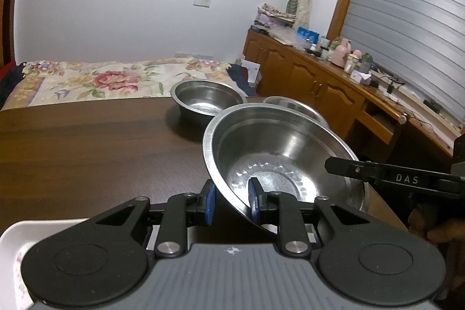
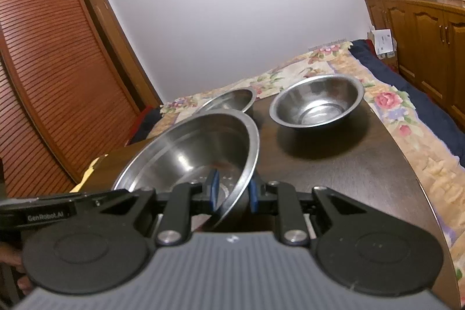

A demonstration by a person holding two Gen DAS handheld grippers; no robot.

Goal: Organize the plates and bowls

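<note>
Landmark: dark wooden table (image 1: 87,153). Large steel bowl (image 1: 279,153) is tilted above the table's right-hand part as the left wrist view frames it, rim raised toward the far side, held from two opposite sides. Left gripper (image 1: 231,202): blue pads straddle the near rim, one outside the wall, one inside the bowl; the rim runs between them, but I cannot tell whether they are clenched on it. Right gripper (image 2: 234,193): pads clenched on the bowl's rim, one pad inside, one outside; its black body also shows at the right edge of the left wrist view. Second steel bowl (image 1: 207,99) stands upright on the table, farther back, near the far edge. A shallow steel dish (image 2: 229,99) sits behind the held bowl, partly hidden; contact between them cannot be judged. White tray (image 1: 11,249) lies under the left gripper's body at the table's near left corner. Floral bedspread (image 1: 87,80) lies beyond the table's far edge.
</note>
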